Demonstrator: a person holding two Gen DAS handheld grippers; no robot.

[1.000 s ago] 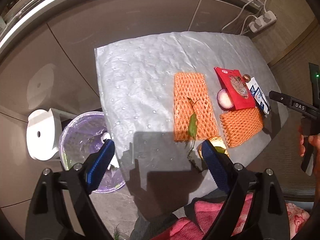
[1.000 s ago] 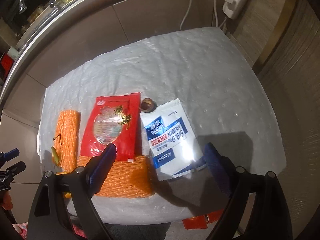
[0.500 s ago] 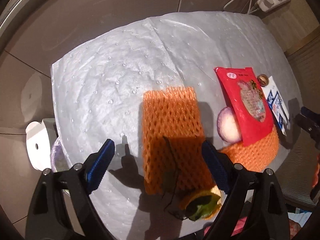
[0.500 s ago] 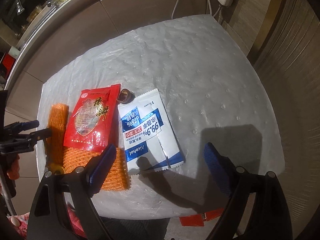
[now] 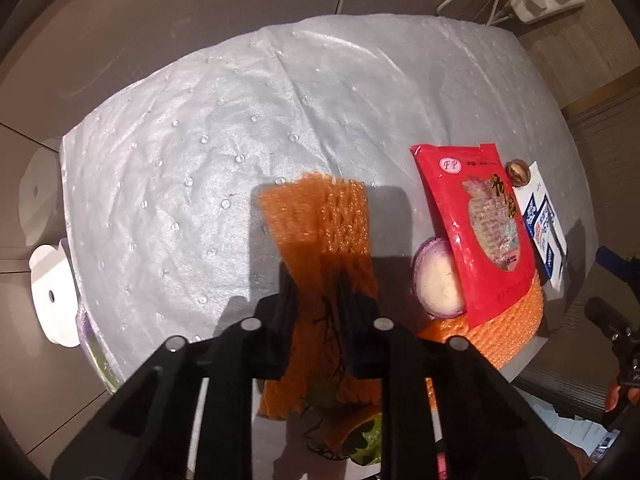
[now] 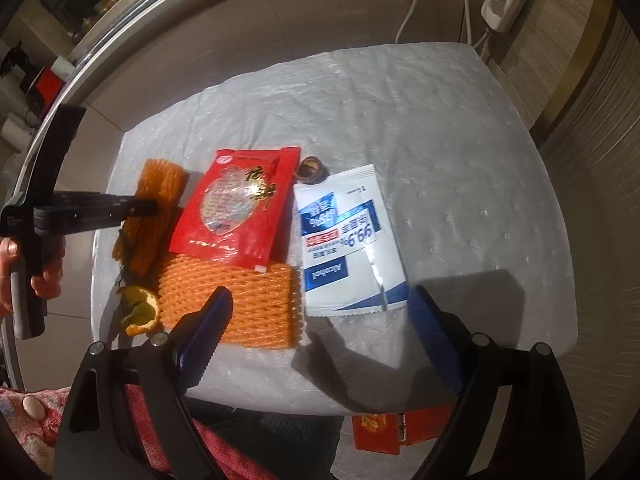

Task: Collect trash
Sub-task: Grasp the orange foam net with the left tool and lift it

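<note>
Jaws of the left gripper (image 5: 316,296) are pinched in on the left orange foam net (image 5: 320,232), which lies near the table's (image 5: 168,152) front-left edge with its long axis running front to back, in line with the fingers, so lifting it looks like the step in hand. To its right sit the onion half (image 5: 438,284), red snack packet (image 6: 240,204), second foam net (image 6: 240,300) and alcohol wipe sachet (image 6: 348,240). Nearest those, the right gripper (image 6: 320,332) hangs wide open and empty off the front edge.
</note>
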